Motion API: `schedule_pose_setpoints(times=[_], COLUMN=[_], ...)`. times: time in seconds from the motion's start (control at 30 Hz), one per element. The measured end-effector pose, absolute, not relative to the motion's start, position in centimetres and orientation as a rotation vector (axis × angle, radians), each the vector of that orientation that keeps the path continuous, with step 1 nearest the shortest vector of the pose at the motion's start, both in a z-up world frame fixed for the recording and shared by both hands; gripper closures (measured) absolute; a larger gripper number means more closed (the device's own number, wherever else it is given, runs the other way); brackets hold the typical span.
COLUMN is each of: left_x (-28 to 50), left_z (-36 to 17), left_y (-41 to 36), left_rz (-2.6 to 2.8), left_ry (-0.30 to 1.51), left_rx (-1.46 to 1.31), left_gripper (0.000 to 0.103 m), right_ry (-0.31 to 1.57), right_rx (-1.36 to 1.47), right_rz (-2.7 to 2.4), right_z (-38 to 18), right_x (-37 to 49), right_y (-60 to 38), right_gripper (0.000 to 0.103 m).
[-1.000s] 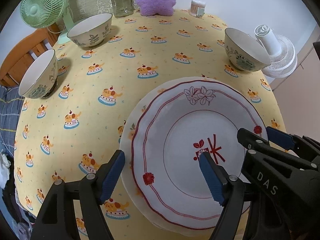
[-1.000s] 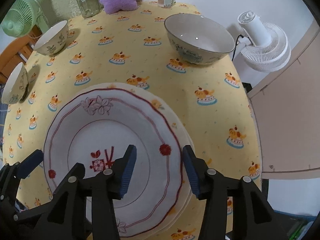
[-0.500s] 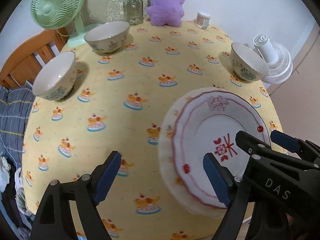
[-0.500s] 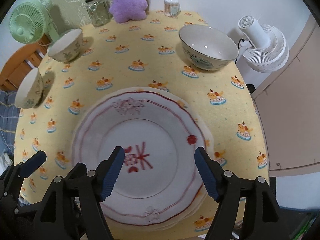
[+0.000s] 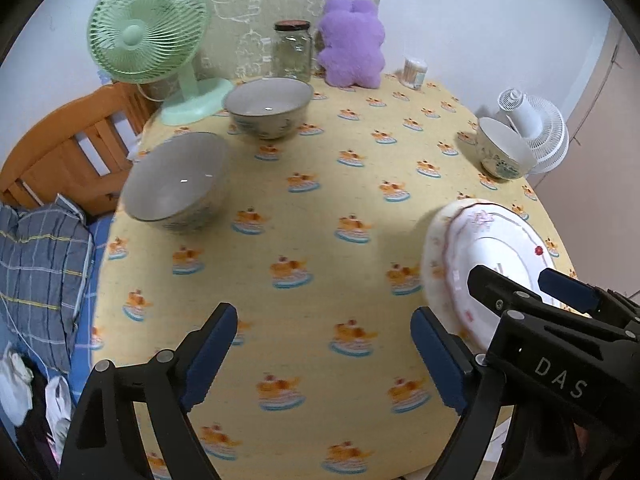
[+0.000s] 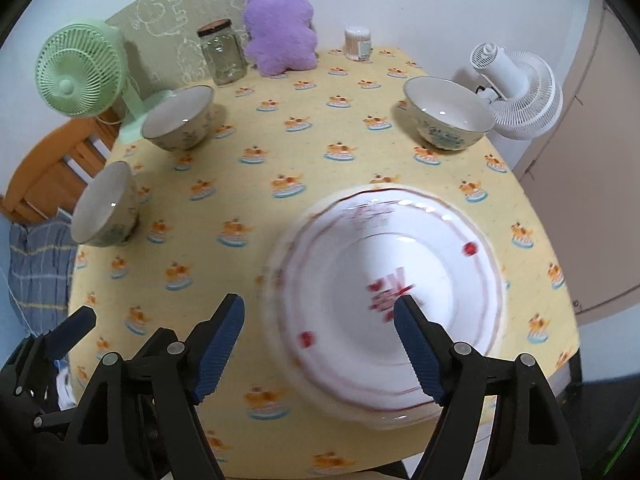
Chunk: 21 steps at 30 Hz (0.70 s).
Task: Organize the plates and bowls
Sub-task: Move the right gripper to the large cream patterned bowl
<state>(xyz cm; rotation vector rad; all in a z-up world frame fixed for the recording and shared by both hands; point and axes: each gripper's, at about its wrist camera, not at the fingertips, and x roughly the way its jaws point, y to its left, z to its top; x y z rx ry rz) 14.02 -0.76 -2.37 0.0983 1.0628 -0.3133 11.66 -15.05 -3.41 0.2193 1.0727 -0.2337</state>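
Note:
A stack of white plates with red trim (image 6: 392,300) lies at the table's near right; it also shows in the left wrist view (image 5: 488,256). Three patterned bowls stand apart: one near left (image 5: 176,184) (image 6: 106,206), one at the back left (image 5: 268,106) (image 6: 178,118), one at the right edge (image 5: 500,148) (image 6: 446,118). My left gripper (image 5: 324,352) is open and empty over bare cloth, left of the plates. My right gripper (image 6: 320,344) is open and empty above the plates' near left edge.
A green fan (image 5: 148,28), a glass jar (image 5: 293,50), a purple plush (image 5: 352,52) and a small tub (image 5: 415,72) line the back of the yellow tablecloth (image 5: 320,184). A white fan (image 6: 516,92) stands off the right edge. A wooden chair (image 5: 68,148) is at left.
Both grippers have pulled back and swung left, away from the plates. The right gripper's jaws have opened wider. The plates stay on the table.

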Motion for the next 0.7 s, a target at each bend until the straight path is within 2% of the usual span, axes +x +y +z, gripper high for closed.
schedule_pose_setpoints(times=[0.37, 0.7], left_x=[16.4, 22.2], left_z=[-1.5, -2.0], left_y=[6.3, 9.9], left_rz=[-0.237, -0.121], left_ry=[1.02, 0.992], left_rx=[0.06, 0.027], left_gripper=[0.014, 0.033], right_ry=[1.012, 0.989], right_rx=[0.122, 0.112], right_rz=[-0.191, -0.129], right_z=[-1.5, -1.7], right_x=[14.5, 21.0], right_y=[-7.0, -3.4], right_gripper=[0.023, 0.024])
